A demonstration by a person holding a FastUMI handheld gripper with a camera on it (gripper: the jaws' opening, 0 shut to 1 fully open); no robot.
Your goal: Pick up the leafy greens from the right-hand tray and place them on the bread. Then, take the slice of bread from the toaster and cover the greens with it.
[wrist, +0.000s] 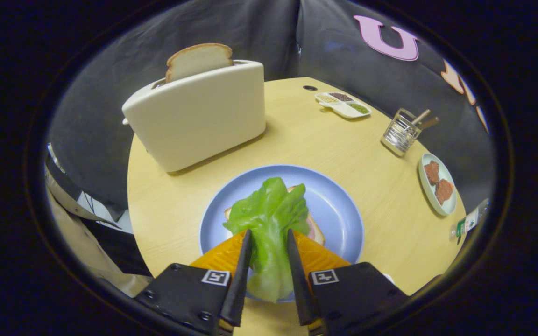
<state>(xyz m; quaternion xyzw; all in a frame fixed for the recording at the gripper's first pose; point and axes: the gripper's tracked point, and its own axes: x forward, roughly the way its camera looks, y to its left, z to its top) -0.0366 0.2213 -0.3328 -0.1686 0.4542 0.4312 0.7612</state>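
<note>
I have the black fingers (269,242) pinched on the floppy green lettuce leaf (269,219), holding it over the bread slice (316,232) on the round blue plate (339,210) for release, with the white toaster (199,116) keeping the top slice (199,59) upright beyond.

Your surface is a round light-wood table (353,154). Sitting directly on it: white toaster (199,116) at the far left, blue plate (339,210) just ahead of your fingers, divided dish (343,103) far back, wire utensil holder (399,133), pale green plate (437,184) on the right.
</note>
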